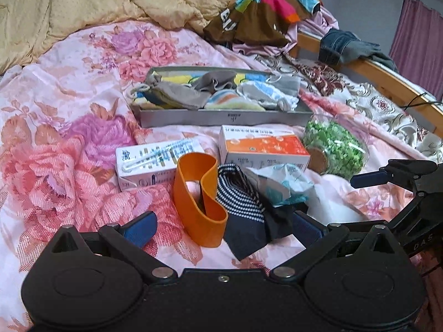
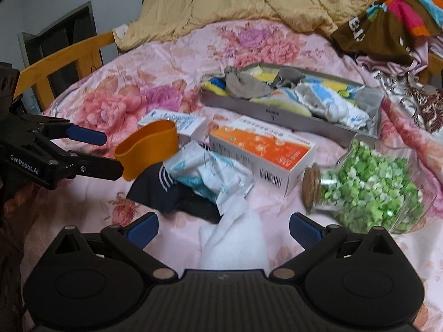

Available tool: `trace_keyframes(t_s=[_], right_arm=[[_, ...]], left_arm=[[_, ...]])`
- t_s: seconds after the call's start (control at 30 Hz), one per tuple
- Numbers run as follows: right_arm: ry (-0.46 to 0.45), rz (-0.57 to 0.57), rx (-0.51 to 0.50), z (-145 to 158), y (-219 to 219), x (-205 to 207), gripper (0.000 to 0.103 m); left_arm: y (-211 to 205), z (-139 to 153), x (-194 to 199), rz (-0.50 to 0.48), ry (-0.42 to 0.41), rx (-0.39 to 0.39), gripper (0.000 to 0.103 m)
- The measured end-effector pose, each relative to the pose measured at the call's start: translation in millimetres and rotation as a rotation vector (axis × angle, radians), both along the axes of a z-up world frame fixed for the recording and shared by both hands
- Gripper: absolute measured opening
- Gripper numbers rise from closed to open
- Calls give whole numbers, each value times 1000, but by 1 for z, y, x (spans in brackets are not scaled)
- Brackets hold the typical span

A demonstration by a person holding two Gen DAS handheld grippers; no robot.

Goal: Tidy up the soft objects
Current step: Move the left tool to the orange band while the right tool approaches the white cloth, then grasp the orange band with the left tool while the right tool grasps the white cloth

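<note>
An orange elastic band (image 1: pixel 198 197) and a dark striped sock (image 1: pixel 243 210) lie on the floral bedsheet between the open fingers of my left gripper (image 1: pixel 221 227). A crumpled light blue and white wrapper (image 1: pixel 279 182) lies just past the sock. A grey tray (image 1: pixel 221 117) holding several soft cloths and socks sits further back. In the right wrist view my right gripper (image 2: pixel 221 228) is open over a white cloth (image 2: pixel 238 240), with the wrapper (image 2: pixel 210 174), sock (image 2: pixel 157 191) and band (image 2: pixel 146 149) ahead. The left gripper (image 2: pixel 110 152) shows at the left, open beside the band.
Two cardboard boxes, one white-blue (image 1: pixel 157 163) and one orange-white (image 1: pixel 263 146), lie before the tray. A corked glass jar of green pieces (image 2: pixel 368 191) lies on its side at right. A tan quilt (image 1: pixel 83 5), piled clothes (image 1: pixel 265 8) and the wooden bed rail (image 1: pixel 387 80) border the bed.
</note>
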State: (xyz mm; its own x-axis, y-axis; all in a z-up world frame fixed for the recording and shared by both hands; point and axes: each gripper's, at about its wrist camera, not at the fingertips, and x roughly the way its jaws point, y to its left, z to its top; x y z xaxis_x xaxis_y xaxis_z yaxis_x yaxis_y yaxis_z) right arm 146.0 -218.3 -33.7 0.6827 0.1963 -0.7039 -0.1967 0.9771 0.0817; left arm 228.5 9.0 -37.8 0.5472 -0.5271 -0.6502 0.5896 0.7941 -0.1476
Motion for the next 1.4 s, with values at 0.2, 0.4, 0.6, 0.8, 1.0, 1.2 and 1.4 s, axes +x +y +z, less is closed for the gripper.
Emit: trace_keyframes(t_s=[0.2,0.4,0.6,0.8,1.0,1.2,1.4], right_arm=[[80,-11,28,-9,-2,5,103],[117,-19,65,-15,-7,11,102],[129,15,63,-21,0,14,93],[129,26,73,-23,3,15,82],[143,15,87,-29,-2,18,57],[139,24,85,-29,0,17,42],[133,25,70,-29,1,18,27]], left_arm=[[-1,-6,8,32,34,27,102],[-9,-7,10,-6,39,51,102],[-14,-7,12,-14,26,63,100],[-14,-8,20,12,24,65,88],[-15,-10,24,14,24,64,62],[-15,-11,25,17,17,73,40],[-12,-11,24,25,39,48,24]])
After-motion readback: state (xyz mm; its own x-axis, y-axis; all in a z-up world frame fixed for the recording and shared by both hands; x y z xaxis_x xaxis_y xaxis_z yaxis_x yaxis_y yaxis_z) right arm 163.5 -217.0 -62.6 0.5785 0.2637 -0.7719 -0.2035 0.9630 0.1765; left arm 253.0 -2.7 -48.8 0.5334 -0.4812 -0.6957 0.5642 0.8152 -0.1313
